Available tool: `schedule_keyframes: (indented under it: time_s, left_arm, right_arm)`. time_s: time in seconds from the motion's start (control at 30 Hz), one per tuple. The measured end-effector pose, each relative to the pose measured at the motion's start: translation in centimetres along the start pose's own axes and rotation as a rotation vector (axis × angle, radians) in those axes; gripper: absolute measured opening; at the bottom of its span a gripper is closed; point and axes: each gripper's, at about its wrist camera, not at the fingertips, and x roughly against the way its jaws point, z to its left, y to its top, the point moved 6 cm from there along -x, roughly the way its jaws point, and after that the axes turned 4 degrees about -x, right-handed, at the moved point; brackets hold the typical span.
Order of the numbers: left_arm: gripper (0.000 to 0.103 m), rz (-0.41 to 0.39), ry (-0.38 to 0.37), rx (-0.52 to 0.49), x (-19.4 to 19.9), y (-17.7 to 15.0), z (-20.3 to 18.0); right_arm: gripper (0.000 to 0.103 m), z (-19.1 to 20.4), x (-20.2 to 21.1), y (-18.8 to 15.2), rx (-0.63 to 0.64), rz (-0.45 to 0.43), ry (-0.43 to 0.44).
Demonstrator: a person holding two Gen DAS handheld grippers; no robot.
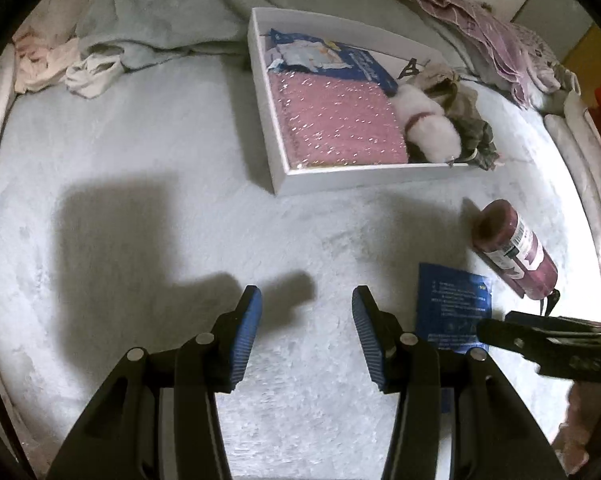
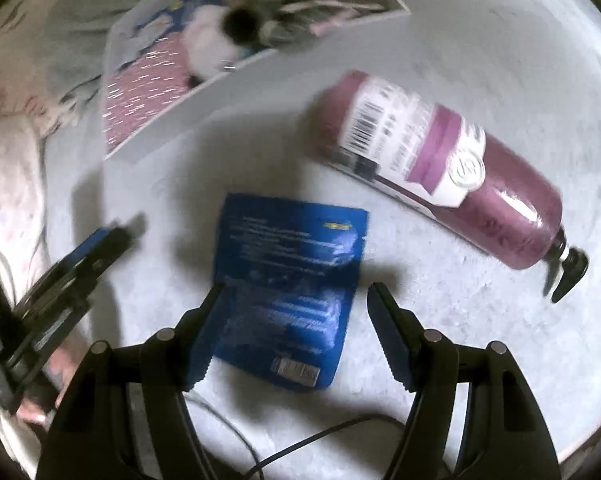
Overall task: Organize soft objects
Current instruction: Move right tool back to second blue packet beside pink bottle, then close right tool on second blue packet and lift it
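A: Pale grey plush blanket (image 1: 148, 152) spread over a bed, with crumpled bedding at the far edge. A white tray (image 1: 278, 176) sits on it, already holding a pink sequinned cloth (image 1: 340, 128), a blue packet and a white plush toy (image 1: 428, 124).

B: What is left loose?

A: A flat blue pouch (image 2: 292, 288) and, just beyond it, a maroon roll with a barcode label (image 2: 440, 168), both lying on the blanket short of the tray.

B: Which hand is closer to the pouch?

A: The right gripper (image 2: 296, 304). It looks nearly straight down on the pouch, jaws wide apart and holding nothing, one finger over the pouch's left edge and the other on bare blanket beyond its right edge. The view is blurred, so I cannot tell whether the tips touch the blanket yet.

B: And the left gripper (image 1: 306, 316)?

A: Half open, empty, over bare blanket. The pouch lies off to its right, partly behind its right finger.

B: How does the pouch lie?

A: Long axis running away from the right gripper toward the tray, so the jaws straddle its short width. I judge a pinch across that width comes next.
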Motion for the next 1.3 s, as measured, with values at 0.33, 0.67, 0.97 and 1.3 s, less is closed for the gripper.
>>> schedule_keyframes:
  time_s: [0.33, 0.67, 0.97, 1.3]
  left_arm:
    - [0.047, -0.006, -0.007, 0.064, 0.0, -0.2, 1.8]
    - [0.047, -0.009, -0.018, 0.064, 0.0, -0.2, 1.7]
    - [0.047, 0.005, -0.037, 0.06, -0.5, 0.1, 1.1]
    - [0.047, 0.009, -0.062, -0.019, -1.0, 0.8, -1.8]
  right_arm:
    - [0.103, 1.3, -3.8, 0.6, -0.049, 0.031, 0.053]
    - [0.103, 3.6, -5.4, 0.6, 0.001, -0.009, -0.228]
    - [0.088, 3.3, -4.1, -0.5, 0.089, 0.02, -0.194]
    - [0.075, 0.6, -1.8, -2.0, 0.081, 0.082, -0.089]
